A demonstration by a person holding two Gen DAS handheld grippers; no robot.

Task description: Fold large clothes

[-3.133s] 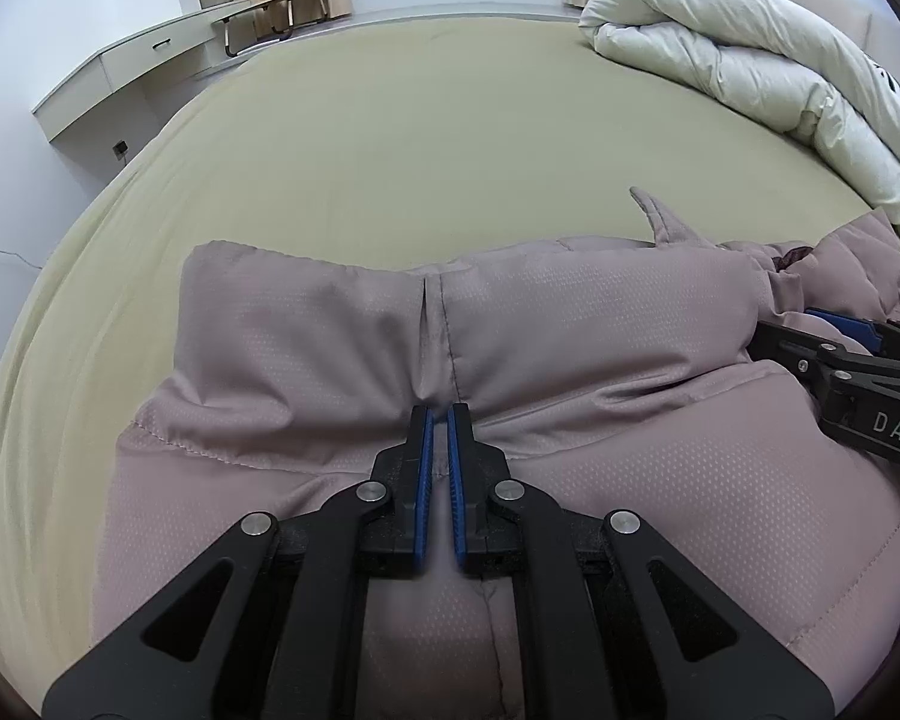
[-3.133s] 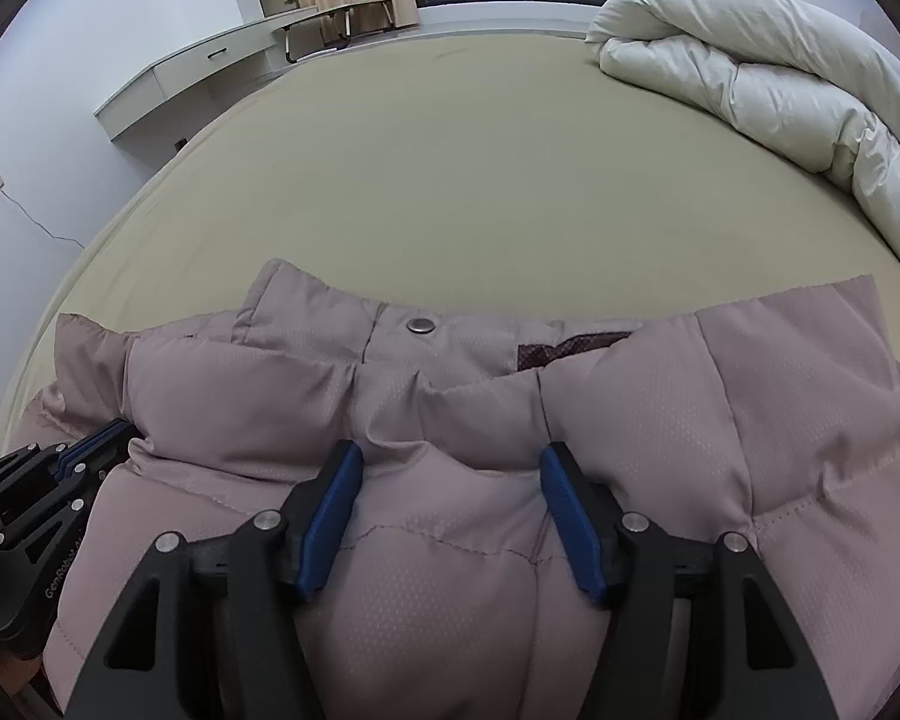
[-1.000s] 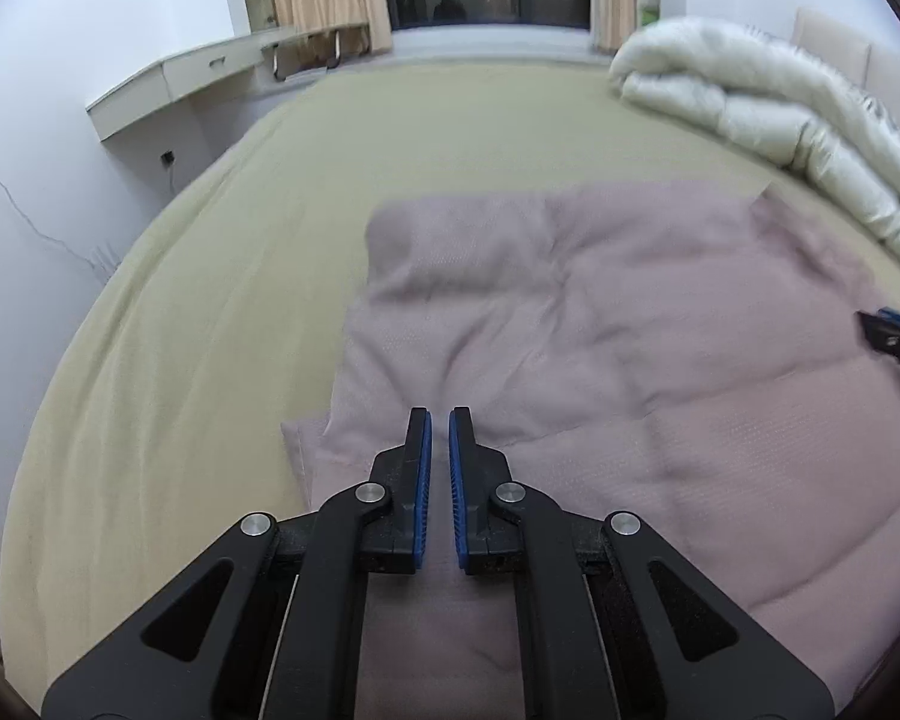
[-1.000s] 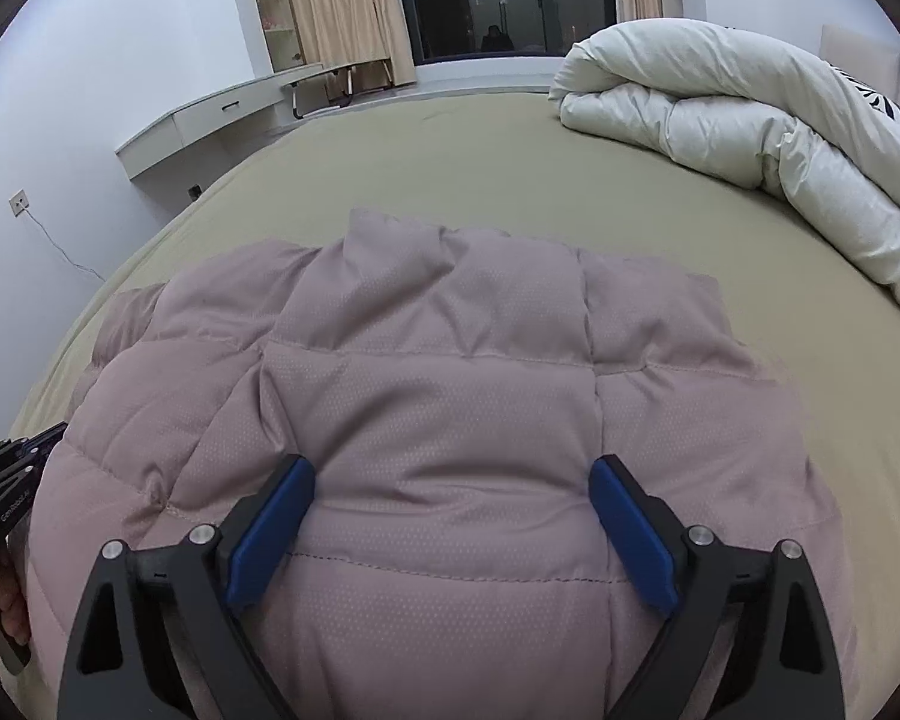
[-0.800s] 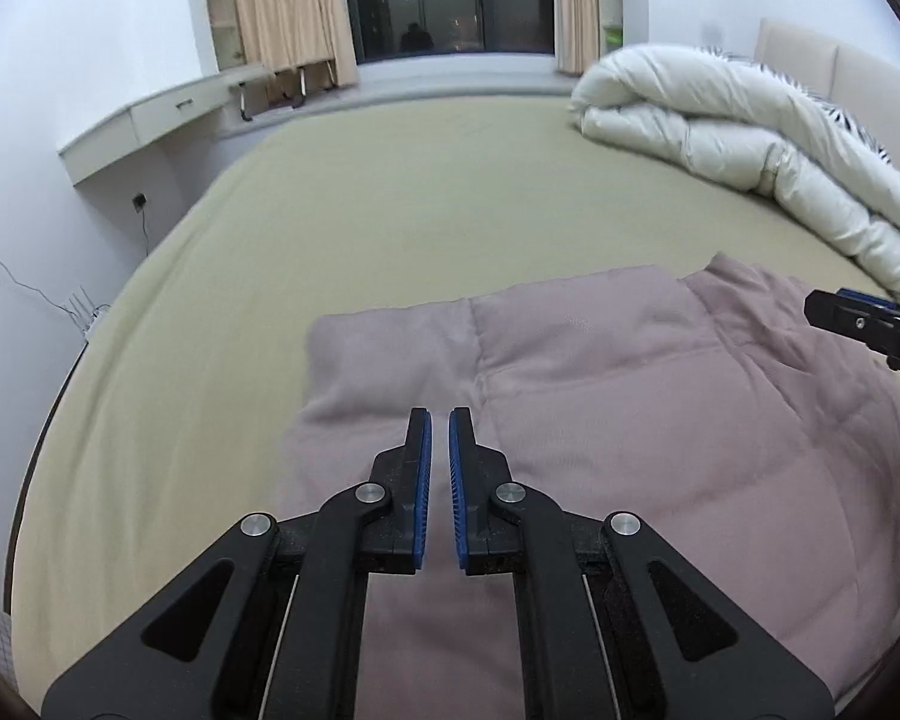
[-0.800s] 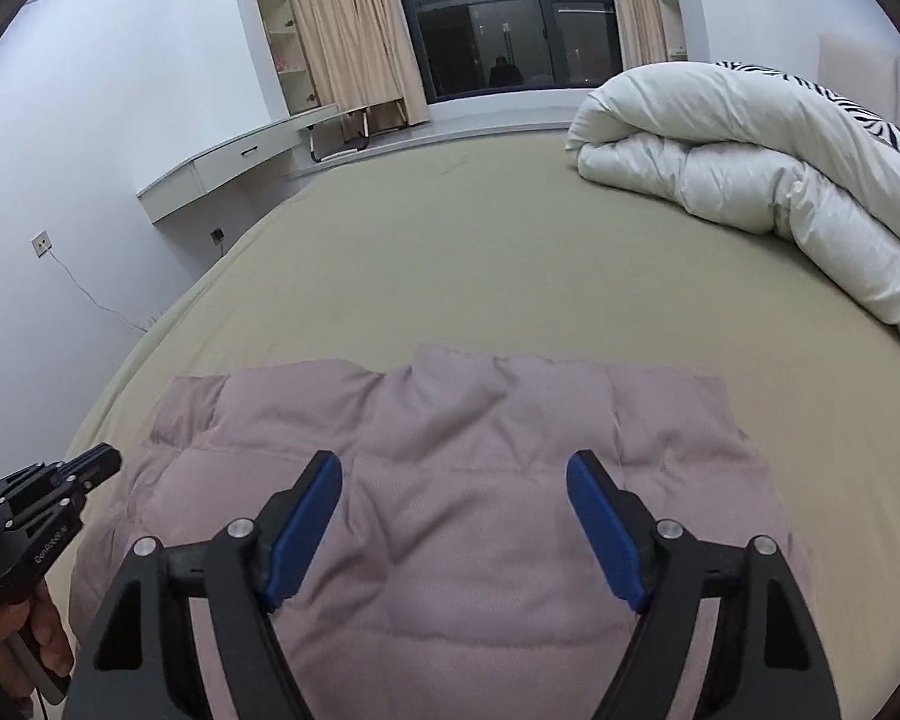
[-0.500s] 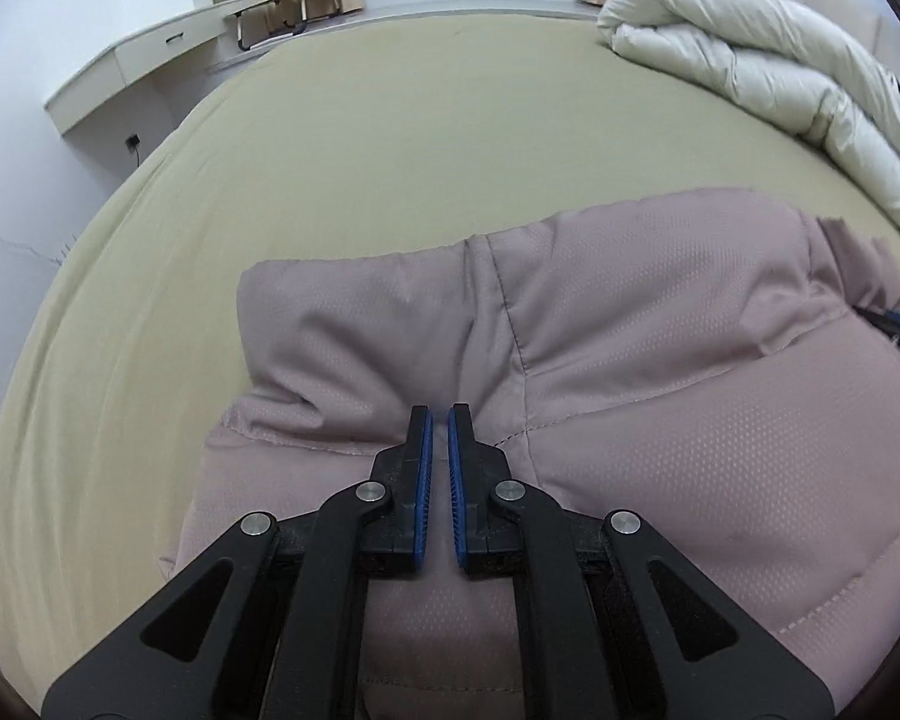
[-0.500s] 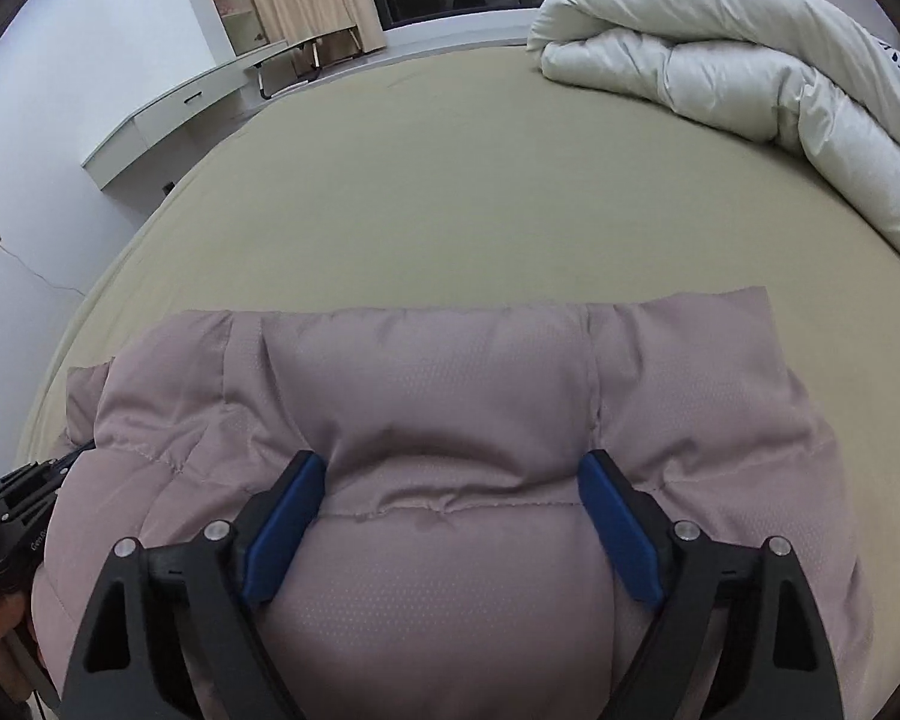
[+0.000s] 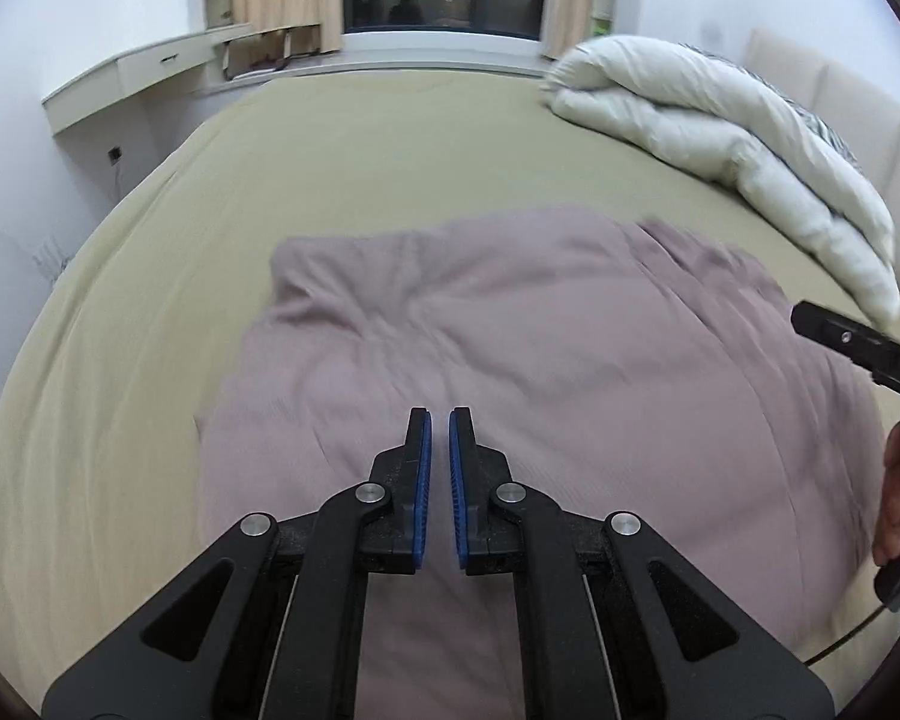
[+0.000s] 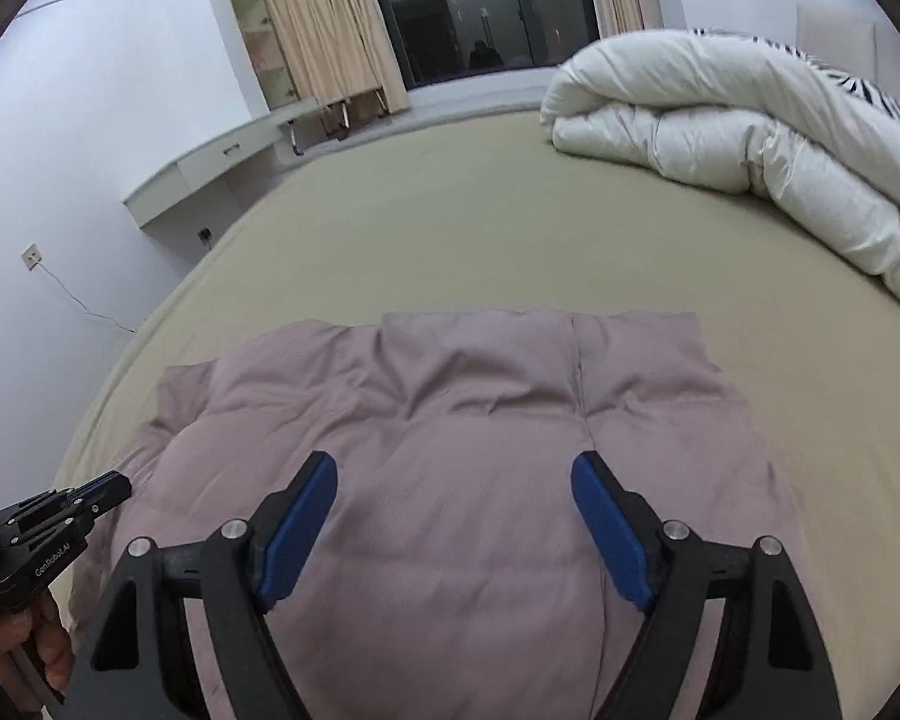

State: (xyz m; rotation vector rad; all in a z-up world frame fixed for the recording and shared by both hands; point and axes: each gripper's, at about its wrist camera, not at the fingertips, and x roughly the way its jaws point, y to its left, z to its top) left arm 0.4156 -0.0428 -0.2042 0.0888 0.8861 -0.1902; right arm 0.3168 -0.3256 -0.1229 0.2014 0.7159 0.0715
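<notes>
— How are the tongs set?

— The left gripper [image 9: 437, 432] is seen nearly closed, a narrow slit left between its pads and nothing pinched. The right gripper [image 10: 453, 480] is spread wide and nothing is held.

— Where is the garment?

— The mauve puffer jacket [image 10: 450, 432] is laid folded on the olive bed [image 10: 450, 222], below both grippers; a rolled white duvet [image 10: 750, 144] is kept well apart.

— How should it be handled?

— It is judged light, soft, springy and somewhat slippery. A quilted seam or the hem edge is best pinched, since padded panels could slide out.
</notes>
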